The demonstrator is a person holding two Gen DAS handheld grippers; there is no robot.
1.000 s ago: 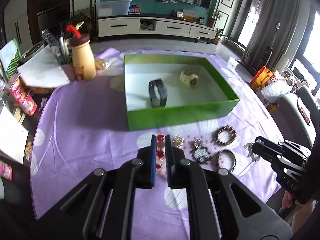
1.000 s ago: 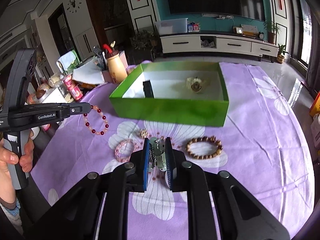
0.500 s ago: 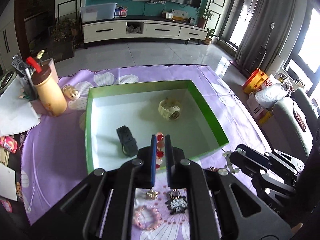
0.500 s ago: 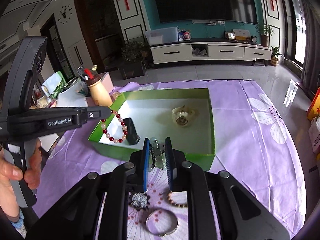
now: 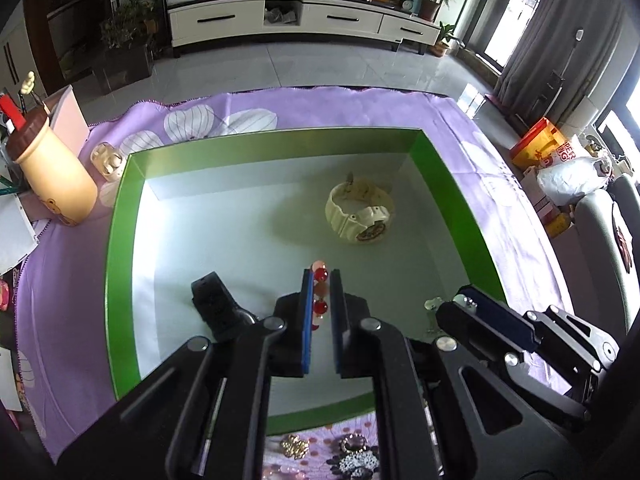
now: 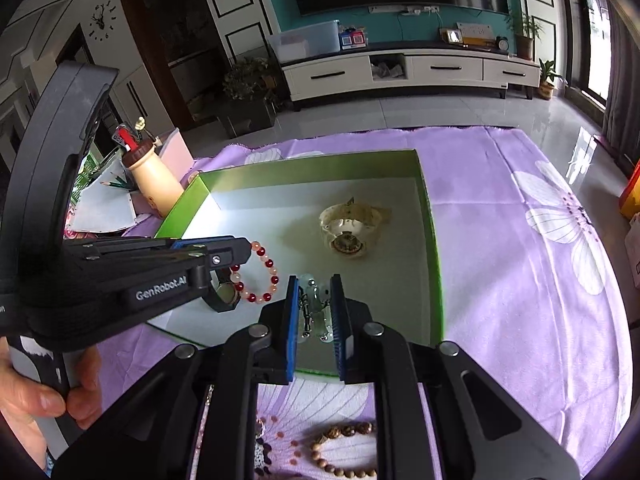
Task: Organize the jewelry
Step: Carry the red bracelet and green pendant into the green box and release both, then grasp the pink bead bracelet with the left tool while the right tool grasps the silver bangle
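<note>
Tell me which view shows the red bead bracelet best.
The right wrist view: the bracelet hangs there as an almost whole loop from the left gripper, above the green box. The left wrist view shows only a few beads edge-on between its own jaws.

The black watch (image 5: 216,306) is partly hidden behind the left gripper (image 5: 321,280); the wooden bead bracelet (image 6: 344,452) is cut off by the frame's lower edge, and the brooches (image 5: 352,458) are partly covered
</note>
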